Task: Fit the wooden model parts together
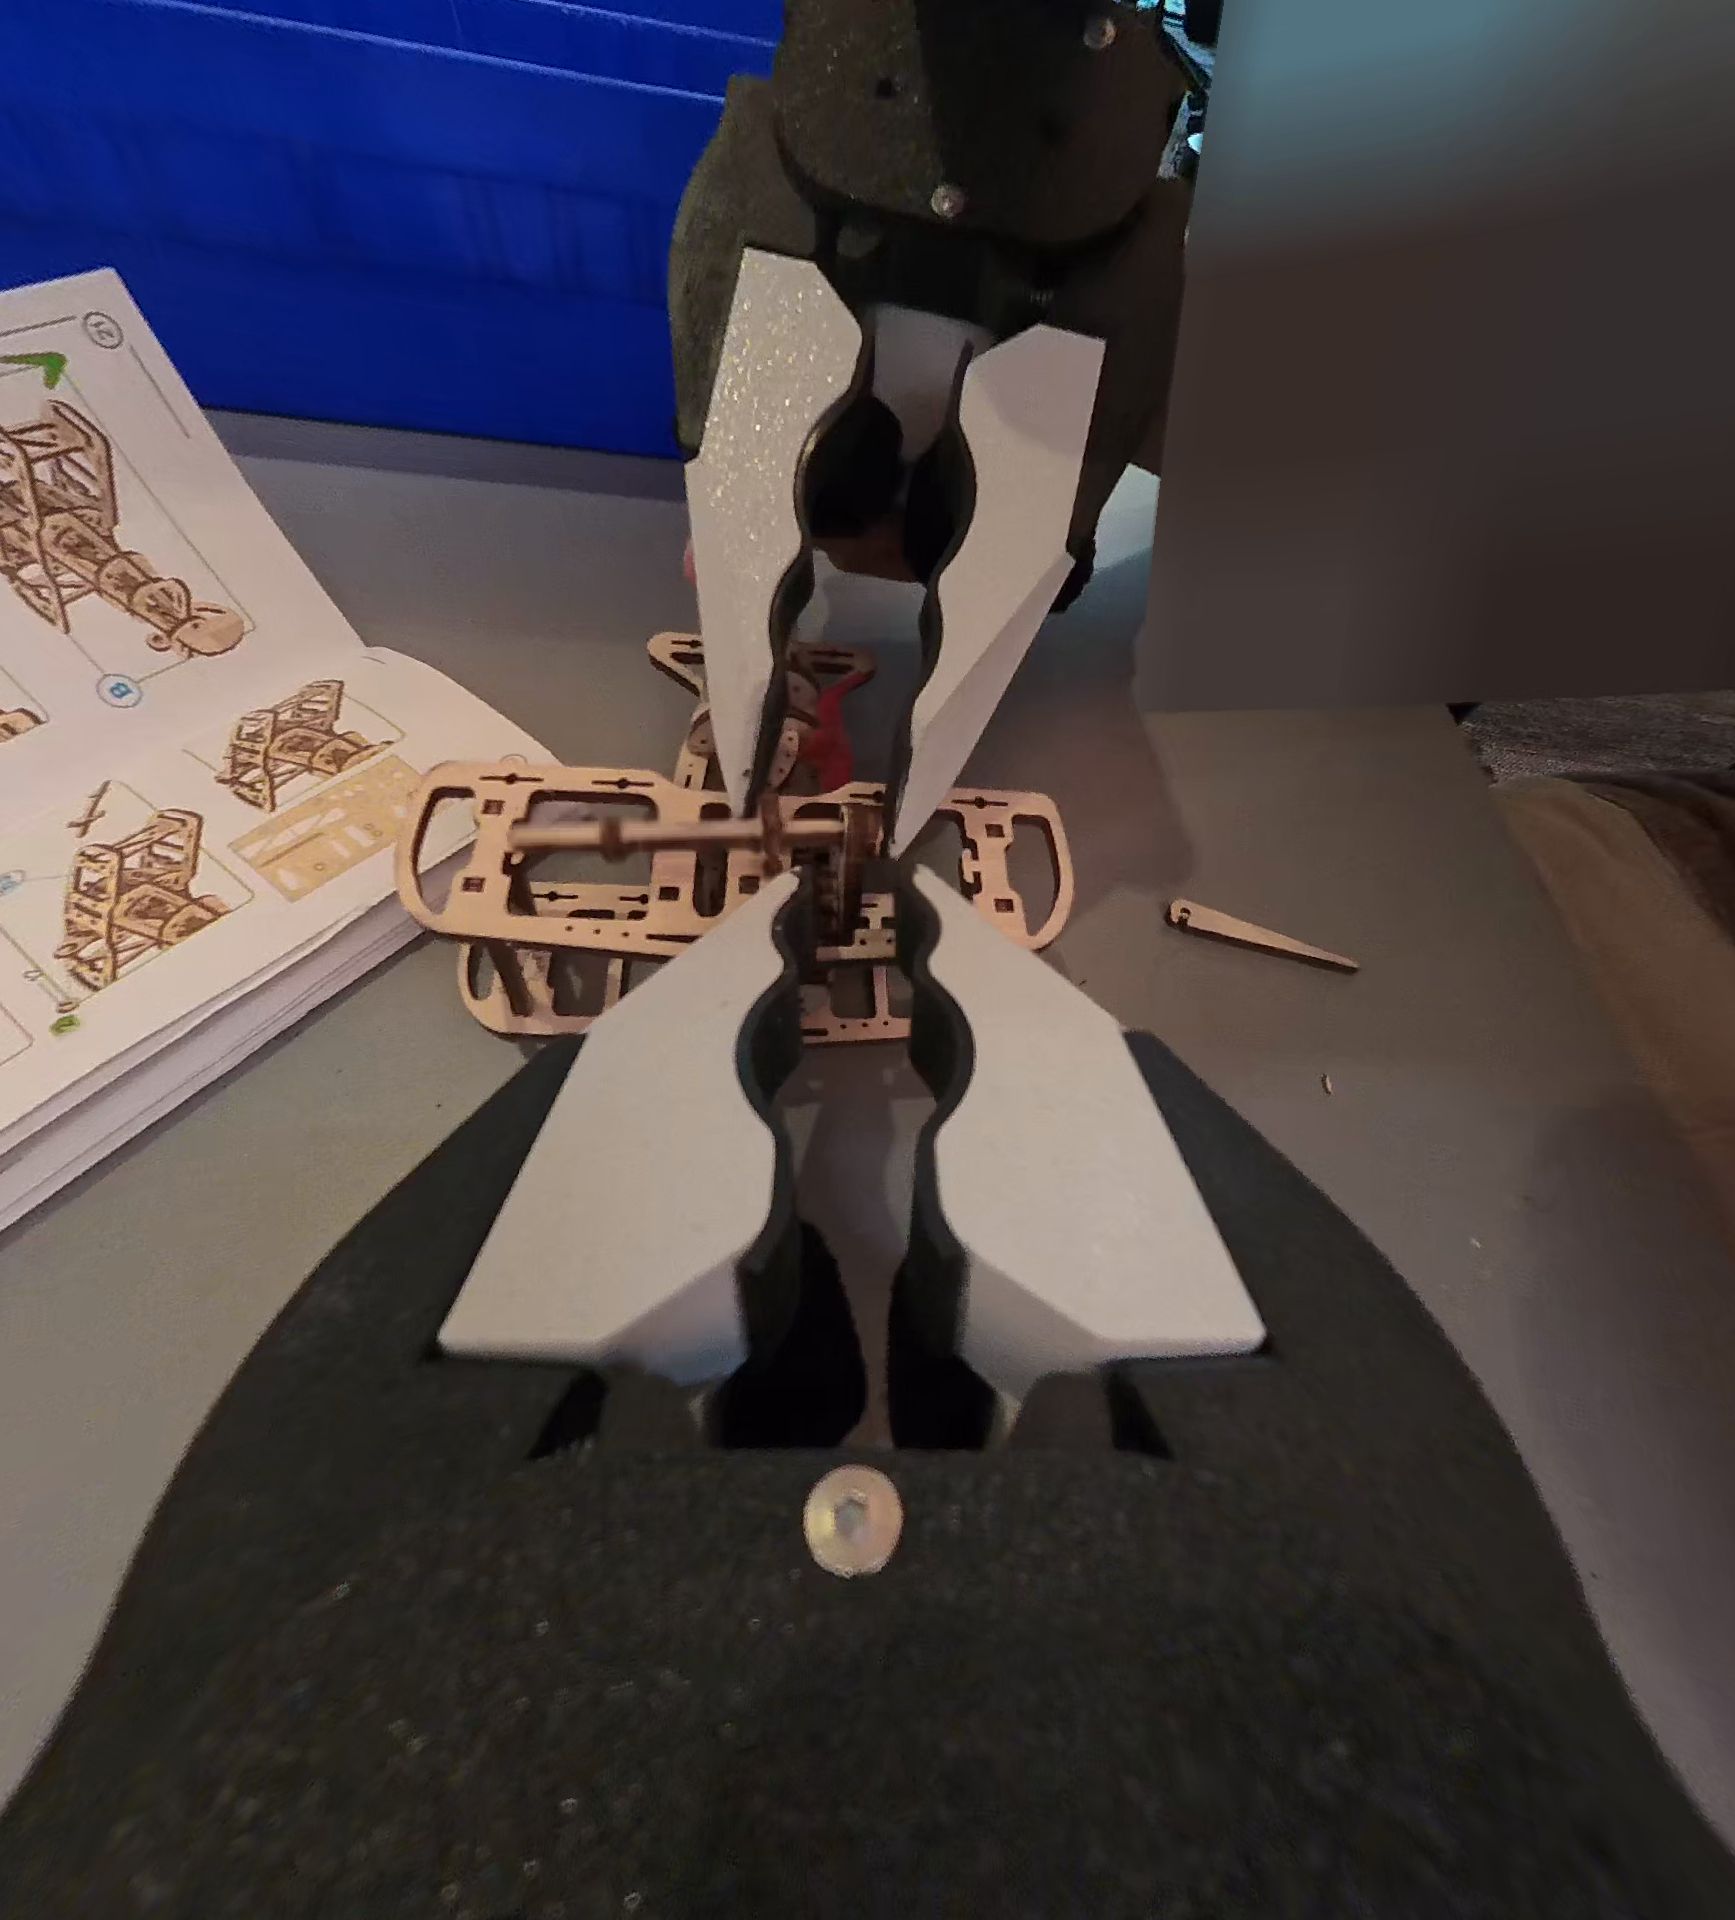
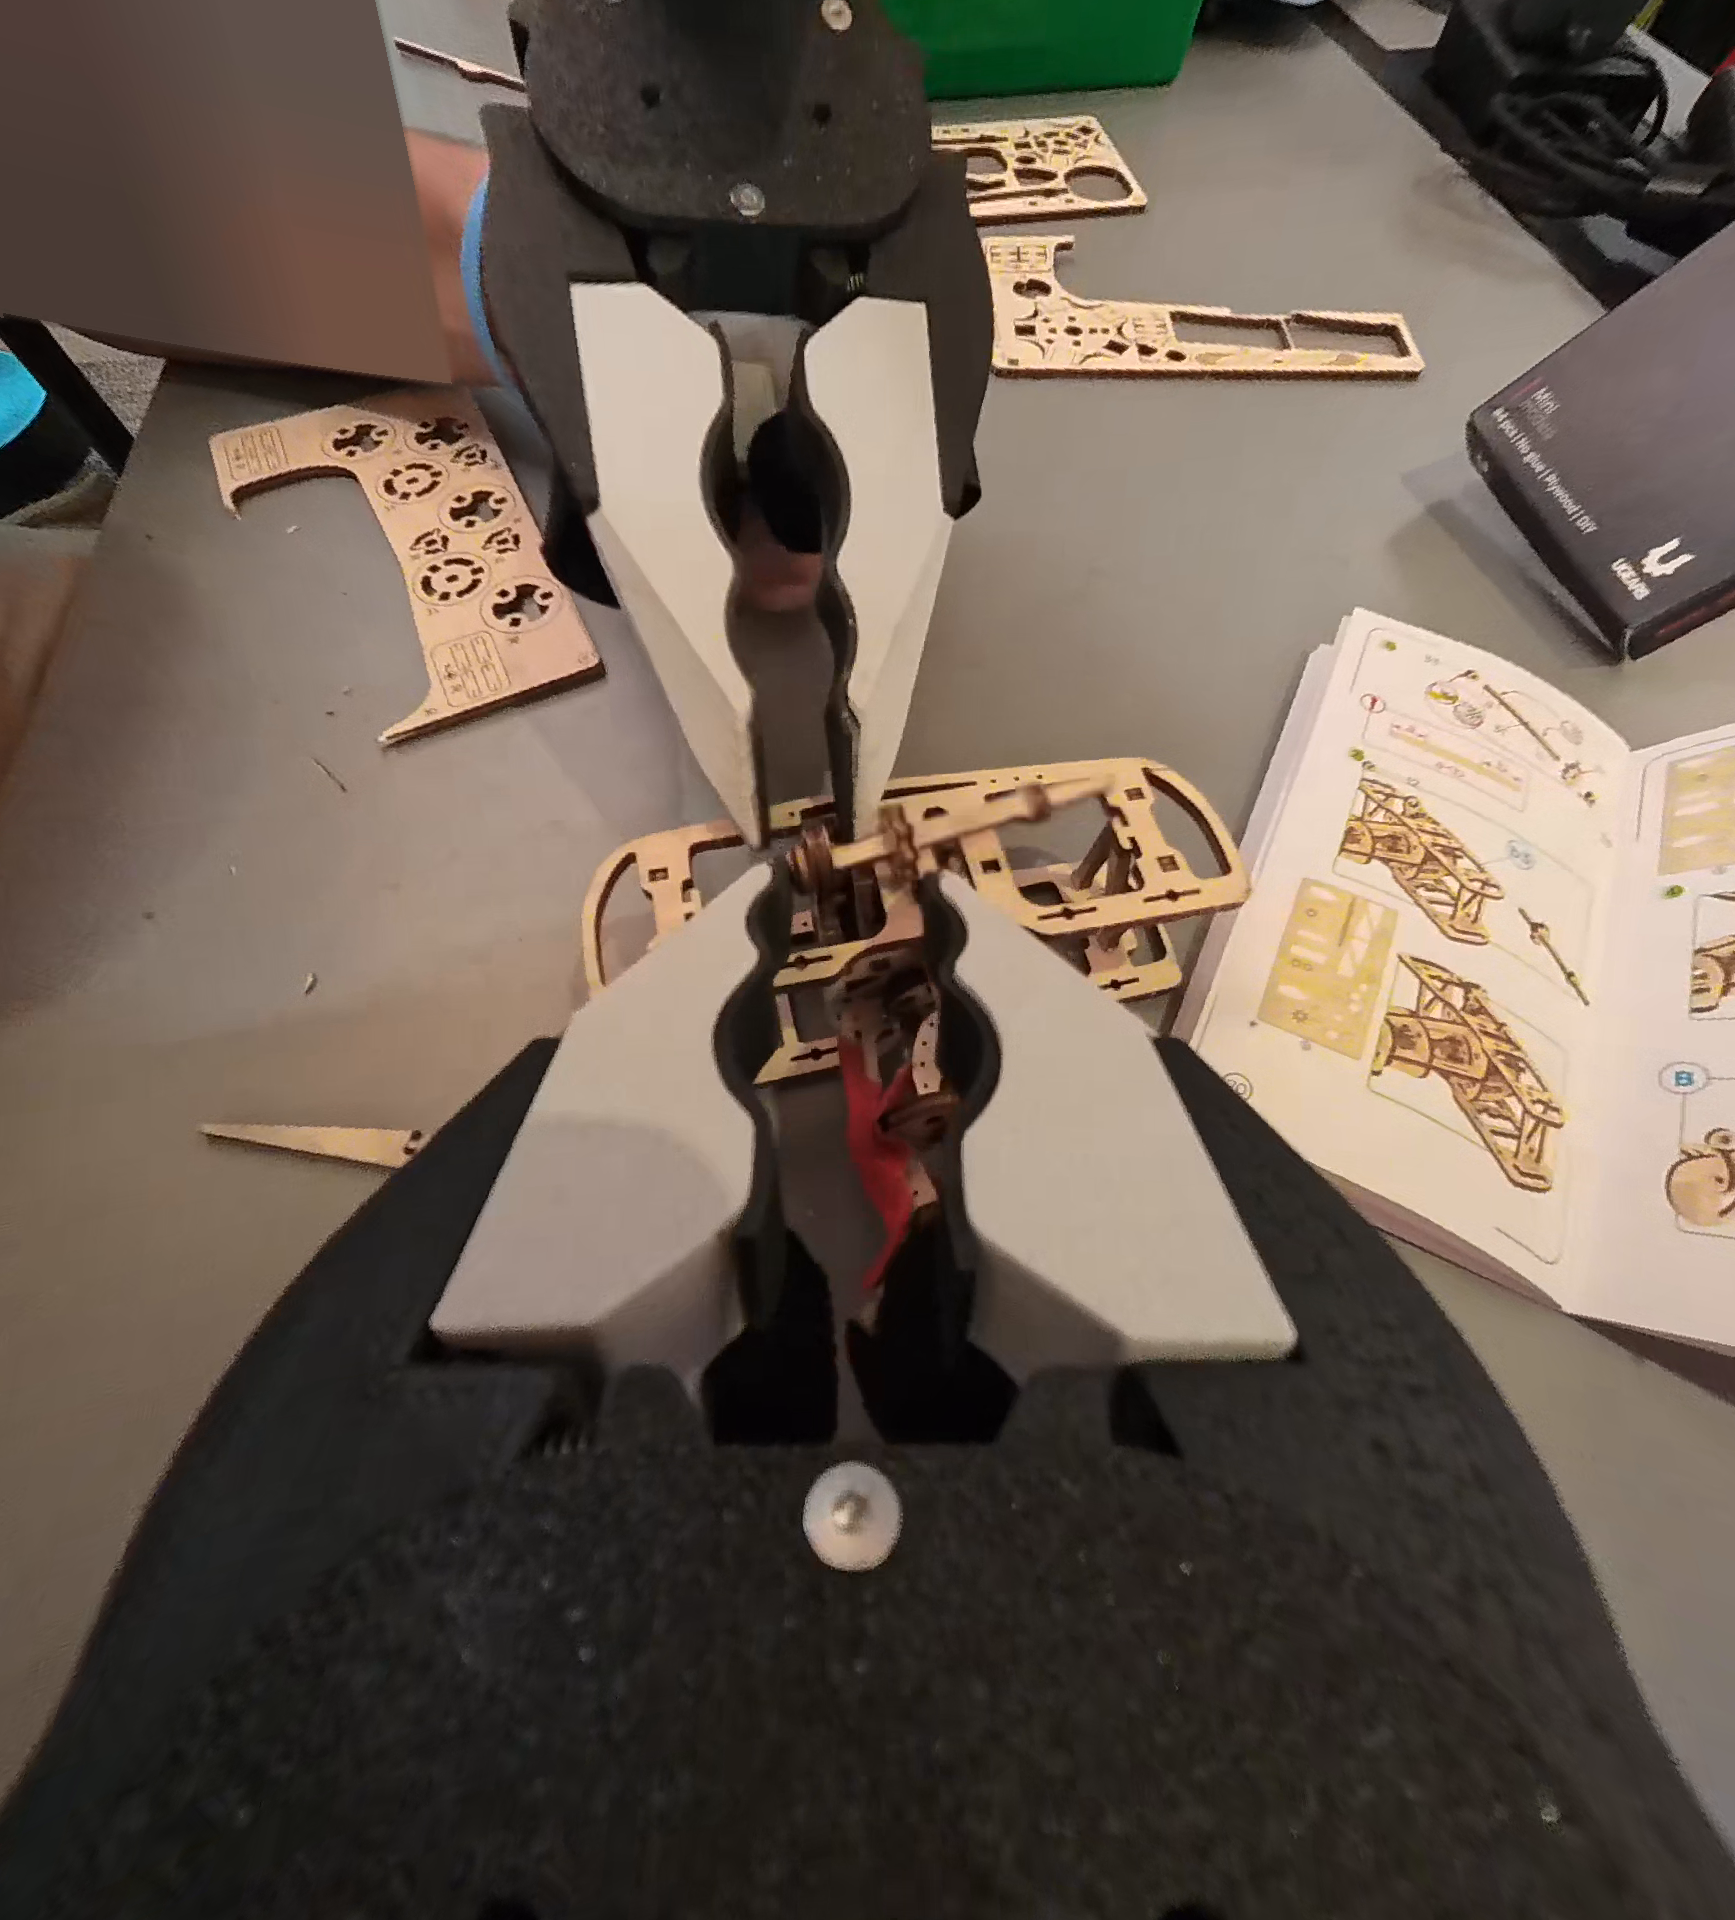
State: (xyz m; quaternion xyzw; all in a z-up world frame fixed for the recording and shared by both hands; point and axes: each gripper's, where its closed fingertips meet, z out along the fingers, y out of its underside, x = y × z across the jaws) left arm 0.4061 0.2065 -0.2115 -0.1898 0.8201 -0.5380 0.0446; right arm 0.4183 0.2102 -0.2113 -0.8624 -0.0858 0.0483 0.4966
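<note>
A wooden biplane model sits between my two grippers, which face each other tip to tip. My left gripper is shut on the upright wooden block at the model's nose. A thin wooden rod sticks out sideways from that block. My right gripper is shut around the fuselage, where a red piece lies between its fingers. In the right wrist view the left gripper comes down from above onto the nose by the rod, with the wings behind. I cannot tell whether the model touches the table.
An open instruction booklet lies beside the model; it also shows in the right wrist view. A pointed wooden stick lies on the grey table. Punched wooden sheets, a dark box and a green bin lie farther off.
</note>
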